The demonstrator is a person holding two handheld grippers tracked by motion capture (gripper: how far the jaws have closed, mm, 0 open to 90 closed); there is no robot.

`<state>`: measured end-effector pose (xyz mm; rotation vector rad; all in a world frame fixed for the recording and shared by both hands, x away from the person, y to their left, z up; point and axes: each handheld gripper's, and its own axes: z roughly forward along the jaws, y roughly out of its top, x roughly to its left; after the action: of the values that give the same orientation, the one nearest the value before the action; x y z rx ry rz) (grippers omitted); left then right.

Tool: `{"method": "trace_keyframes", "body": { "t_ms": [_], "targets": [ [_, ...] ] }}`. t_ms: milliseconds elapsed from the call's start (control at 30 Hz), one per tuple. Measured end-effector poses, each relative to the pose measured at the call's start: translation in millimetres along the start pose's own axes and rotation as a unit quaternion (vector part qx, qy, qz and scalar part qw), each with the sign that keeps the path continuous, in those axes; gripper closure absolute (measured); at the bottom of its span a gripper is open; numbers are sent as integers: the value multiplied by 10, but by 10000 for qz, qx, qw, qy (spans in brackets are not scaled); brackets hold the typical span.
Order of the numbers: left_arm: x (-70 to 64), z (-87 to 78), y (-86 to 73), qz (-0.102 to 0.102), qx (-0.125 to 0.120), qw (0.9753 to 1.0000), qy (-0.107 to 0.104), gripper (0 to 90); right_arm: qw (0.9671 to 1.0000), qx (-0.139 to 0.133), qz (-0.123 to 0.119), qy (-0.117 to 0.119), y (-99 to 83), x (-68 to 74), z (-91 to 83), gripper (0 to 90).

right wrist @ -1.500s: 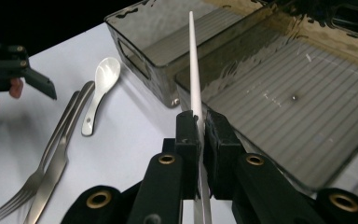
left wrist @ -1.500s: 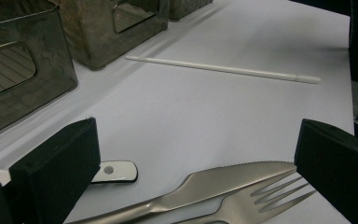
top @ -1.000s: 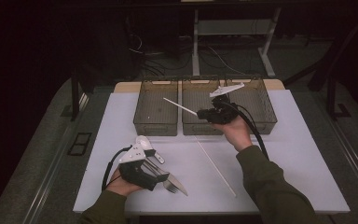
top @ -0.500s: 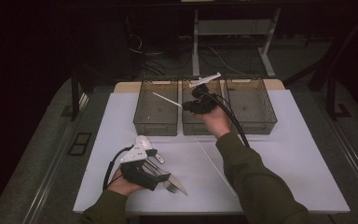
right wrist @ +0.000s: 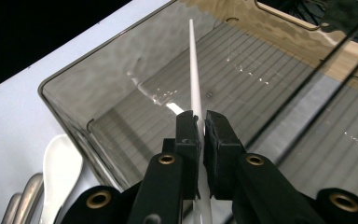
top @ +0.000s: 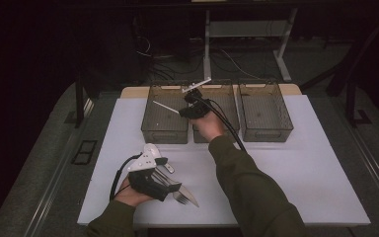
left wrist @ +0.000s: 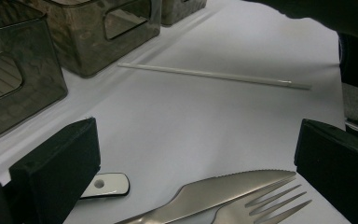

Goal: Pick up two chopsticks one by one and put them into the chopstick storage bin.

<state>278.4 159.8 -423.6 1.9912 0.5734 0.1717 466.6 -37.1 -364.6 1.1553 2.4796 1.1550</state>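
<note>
My right gripper [top: 182, 112] hangs over the back of the table, shut on a thin white chopstick [top: 165, 106] that points left over the left smoky bin [top: 164, 133]. In the right gripper view the chopstick [right wrist: 193, 65] runs up from the closed jaws above that bin's ribbed floor. My left gripper [top: 170, 186] rests low at the front left, open. Its wide-apart jaws frame a steel knife [left wrist: 223, 191] and a fork [left wrist: 265, 207]. A second white chopstick [left wrist: 214, 75] lies on the white mat beyond them.
Three smoky plastic bins stand in a row at the back: left, middle [top: 229, 98] and right [top: 265, 111]. A white spoon [right wrist: 60, 168] and metal handles [right wrist: 25, 196] show by the left bin's near wall. A small white handle end [left wrist: 105, 184] lies beside the left jaw.
My right gripper has carried the chopstick leftward and farther back, from over the middle and right bins to over the left bin. The left gripper has stayed put.
</note>
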Motion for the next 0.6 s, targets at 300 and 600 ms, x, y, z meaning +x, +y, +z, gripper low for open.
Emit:
{"method": "trace_keyframes", "body": {
  "t_ms": [300, 600],
  "targets": [
    [-6, 10, -2, -68, 14, 10000, -41, 0, 9999, 109, 78, -106, 45, 59, 197, 840],
    [1, 16, -1, -78, -6, 10000, -59, 0, 9994, 253, 36, -240, 71, 137, 367, 835]
  ]
}}
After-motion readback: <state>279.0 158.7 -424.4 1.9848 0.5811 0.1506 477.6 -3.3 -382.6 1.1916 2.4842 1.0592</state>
